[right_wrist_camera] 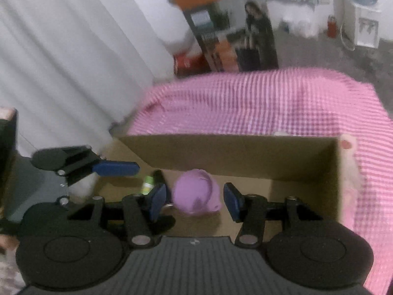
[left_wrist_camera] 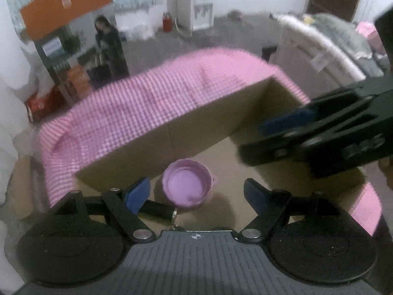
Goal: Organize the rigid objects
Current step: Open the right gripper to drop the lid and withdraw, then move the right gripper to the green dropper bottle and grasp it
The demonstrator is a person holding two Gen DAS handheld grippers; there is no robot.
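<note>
With the purple cup (left_wrist_camera: pixel 188 184) lying inside the cardboard box (left_wrist_camera: pixel 216 113), both my left gripper (left_wrist_camera: pixel 196 194) and right gripper (right_wrist_camera: pixel 194 200) stand apart and empty, so I judge this drop-off done and next need another loose item.

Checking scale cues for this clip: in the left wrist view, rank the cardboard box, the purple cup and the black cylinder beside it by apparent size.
1. Cardboard box, by far the largest.
2. Purple cup.
3. Black cylinder, smallest, though a blue finger hides part of it, so its full length is unsure.
</note>
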